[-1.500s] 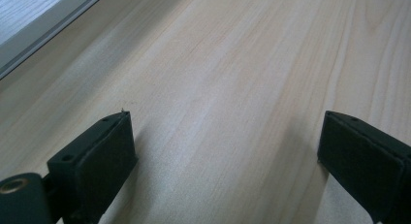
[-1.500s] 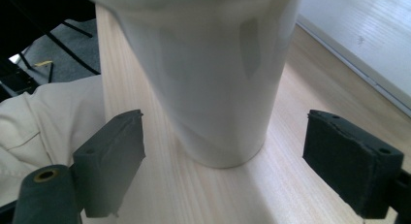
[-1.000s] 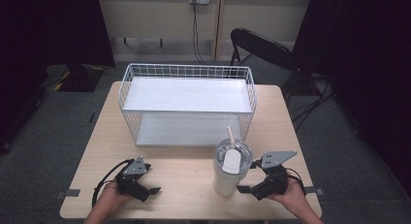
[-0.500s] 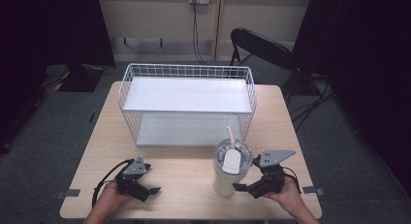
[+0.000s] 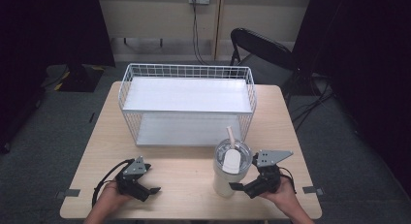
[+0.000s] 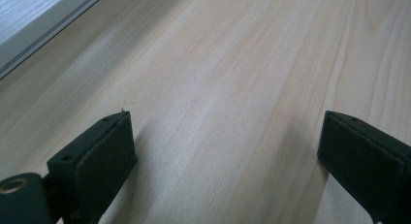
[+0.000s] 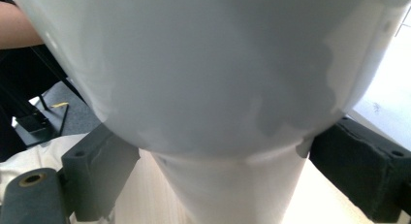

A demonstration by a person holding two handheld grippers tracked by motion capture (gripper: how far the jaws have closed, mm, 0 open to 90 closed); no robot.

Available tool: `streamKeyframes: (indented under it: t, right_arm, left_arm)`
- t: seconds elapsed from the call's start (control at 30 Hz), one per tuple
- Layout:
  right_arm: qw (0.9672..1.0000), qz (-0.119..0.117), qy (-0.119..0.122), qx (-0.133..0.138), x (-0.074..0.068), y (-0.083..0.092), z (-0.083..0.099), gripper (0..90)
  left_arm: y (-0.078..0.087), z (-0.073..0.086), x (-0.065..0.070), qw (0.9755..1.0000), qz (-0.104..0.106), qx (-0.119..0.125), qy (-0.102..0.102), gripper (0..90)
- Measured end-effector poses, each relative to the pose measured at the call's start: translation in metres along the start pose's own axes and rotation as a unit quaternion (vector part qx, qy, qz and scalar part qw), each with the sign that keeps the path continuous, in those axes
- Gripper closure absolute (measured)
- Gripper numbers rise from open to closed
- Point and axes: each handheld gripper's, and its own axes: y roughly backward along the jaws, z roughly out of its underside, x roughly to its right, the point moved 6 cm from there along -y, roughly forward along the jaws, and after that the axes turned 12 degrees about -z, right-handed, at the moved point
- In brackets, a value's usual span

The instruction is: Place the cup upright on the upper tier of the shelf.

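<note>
A white tumbler (image 5: 227, 179) with a clear lid and a straw (image 5: 230, 136) stands upright at the front right of the wooden table (image 5: 184, 162). My right gripper (image 5: 241, 189) sits at its right side, low on the table. In the right gripper view the tumbler's narrow base (image 7: 228, 185) stands between the jaws of my right gripper (image 7: 225, 180), which are open wide with the base nearly filling the gap. My left gripper (image 5: 150, 179) rests at the front left, open, with only bare wood between its jaws (image 6: 225, 146).
A white wire two-level rack (image 5: 186, 69) takes up the middle and back of the table; its lower shelf edge (image 6: 43, 30) shows in the left gripper view. A black chair (image 5: 261, 49) stands behind the table's right corner. Bare wood lies between the two grippers.
My right gripper has slid a little to the left, closer around the tumbler's base. The left gripper and the tumbler have stayed put.
</note>
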Motion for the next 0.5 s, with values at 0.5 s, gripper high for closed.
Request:
streamKeyframes:
  t: [0.5]
  right_arm:
    - [0.9992, 0.003, 0.025, 0.031, 0.0033, -0.0107, -0.0003, 7.9]
  left_arm:
    - [0.0001, 0.0, 0.0, 1.0, 0.0, -0.001, 0.0, 5.7]
